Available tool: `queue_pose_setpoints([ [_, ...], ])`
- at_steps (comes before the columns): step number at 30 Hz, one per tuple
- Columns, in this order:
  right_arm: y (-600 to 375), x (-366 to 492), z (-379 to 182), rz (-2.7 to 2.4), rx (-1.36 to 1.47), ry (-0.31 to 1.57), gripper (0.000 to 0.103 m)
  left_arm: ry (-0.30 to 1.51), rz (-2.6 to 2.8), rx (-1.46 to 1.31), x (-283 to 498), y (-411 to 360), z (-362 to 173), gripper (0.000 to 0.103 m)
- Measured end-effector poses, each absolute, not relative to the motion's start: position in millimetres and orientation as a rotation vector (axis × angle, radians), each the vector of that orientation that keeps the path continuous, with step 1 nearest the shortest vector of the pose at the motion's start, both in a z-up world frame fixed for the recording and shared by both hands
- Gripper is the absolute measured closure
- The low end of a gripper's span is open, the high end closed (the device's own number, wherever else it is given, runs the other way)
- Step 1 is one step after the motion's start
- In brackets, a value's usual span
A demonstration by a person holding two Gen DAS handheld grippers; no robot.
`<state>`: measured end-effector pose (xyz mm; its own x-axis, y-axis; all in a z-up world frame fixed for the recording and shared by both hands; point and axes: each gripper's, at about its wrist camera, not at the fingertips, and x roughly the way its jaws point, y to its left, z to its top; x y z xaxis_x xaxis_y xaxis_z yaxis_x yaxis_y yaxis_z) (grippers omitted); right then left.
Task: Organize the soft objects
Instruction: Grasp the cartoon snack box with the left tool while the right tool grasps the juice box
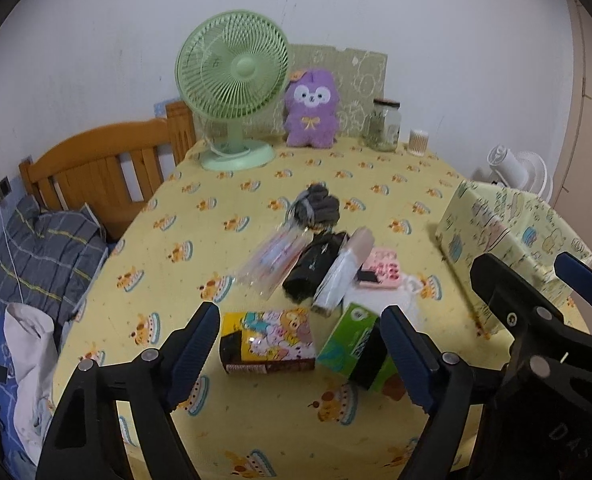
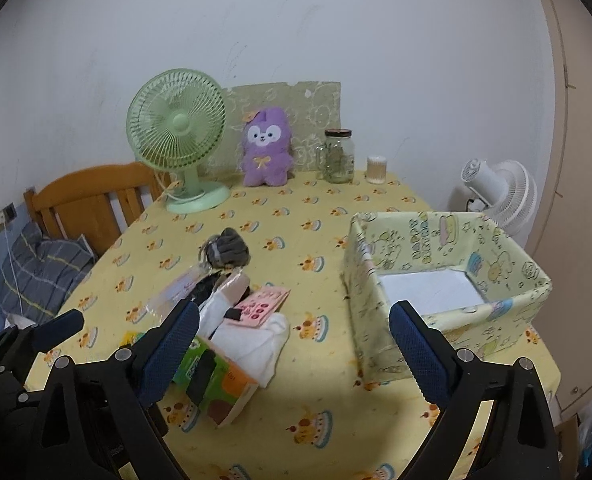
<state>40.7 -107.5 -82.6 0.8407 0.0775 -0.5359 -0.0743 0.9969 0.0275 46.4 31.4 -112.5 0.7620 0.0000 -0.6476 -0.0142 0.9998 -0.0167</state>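
Note:
A pile lies mid-table: a dark grey rolled sock bundle (image 1: 319,205) (image 2: 227,254), a clear packet (image 1: 274,262), a black cloth (image 1: 313,266), a white folded cloth (image 2: 256,342), a pink card (image 2: 262,304), a cartoon box (image 1: 270,340) and a green tissue pack (image 1: 353,342) (image 2: 212,376). A purple plush (image 1: 311,110) (image 2: 264,148) sits at the back. My left gripper (image 1: 299,344) is open above the cartoon box, holding nothing. My right gripper (image 2: 294,344) is open and holds nothing, between the pile and the patterned box (image 2: 447,284) (image 1: 511,240).
A green desk fan (image 1: 234,84) (image 2: 178,136), a glass jar (image 2: 337,156) and a cotton-swab cup (image 2: 376,170) stand along the table's back edge. A wooden bed frame (image 1: 96,168) with bedding is to the left. A white fan (image 2: 499,192) stands behind the box.

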Motion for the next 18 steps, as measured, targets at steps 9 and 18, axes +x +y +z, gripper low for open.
queue_pose_setpoints([
  [9,-87.8,51.8,-109.2,0.126,-0.022,0.615,0.006,0.765,0.028,-0.029,50.1,46.9,-141.7,0.020],
  [18,-72.7,61.9,-128.8,0.155,-0.055,0.665,0.006,0.809,0.041,-0.026,60.4,52.3,-160.6,0.020],
])
